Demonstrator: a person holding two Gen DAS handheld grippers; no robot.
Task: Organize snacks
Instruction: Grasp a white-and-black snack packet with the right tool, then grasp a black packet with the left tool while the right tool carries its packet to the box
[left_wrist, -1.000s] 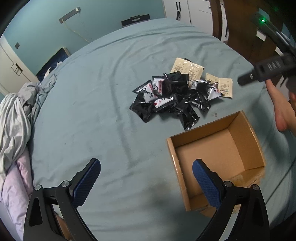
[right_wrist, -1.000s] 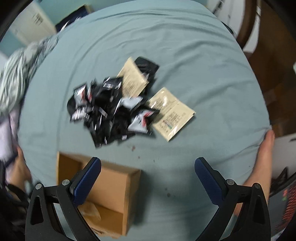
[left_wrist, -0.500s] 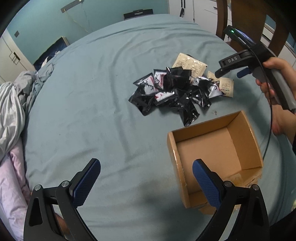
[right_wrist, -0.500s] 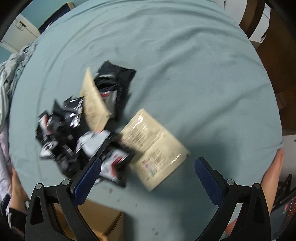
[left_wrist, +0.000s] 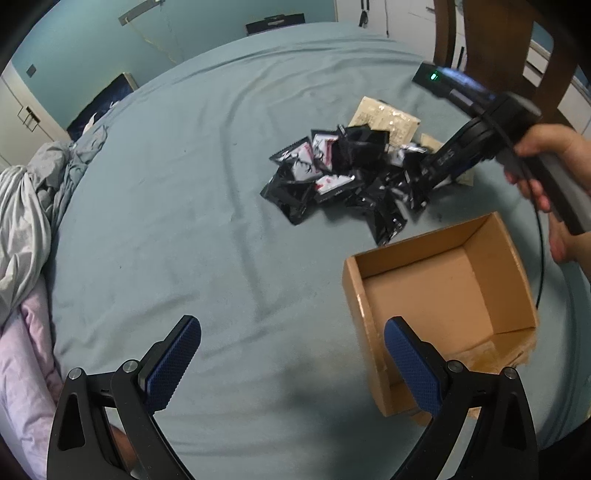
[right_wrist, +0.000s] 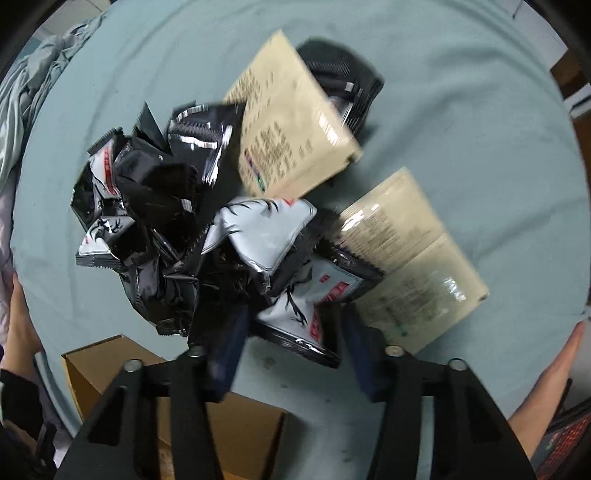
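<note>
A heap of black and silver snack packets (left_wrist: 343, 177) lies on the blue-green bed sheet (left_wrist: 184, 221), with two beige packets (right_wrist: 288, 129) (right_wrist: 406, 258) at its edge. My right gripper (right_wrist: 295, 317) points down into the heap, its jaws closing around a silver and black packet (right_wrist: 306, 314) that lies between the fingers; the pads are close to its edges and the view is blurred. An open cardboard box (left_wrist: 424, 243) stands near the heap. My left gripper (left_wrist: 291, 332) hangs open above the sheet, its right finger (left_wrist: 410, 354) over the box's near wall.
Crumpled grey and pink bedding (left_wrist: 22, 221) lies at the bed's left edge. A wooden chair (left_wrist: 498, 44) stands past the far right edge. A hand (left_wrist: 546, 155) holds the right gripper's handle, and a bare limb (right_wrist: 546, 373) rests at the bed's edge.
The right gripper came down onto the snack heap and its fingers drew in from wide apart to either side of one silver packet. The left gripper has hardly moved.
</note>
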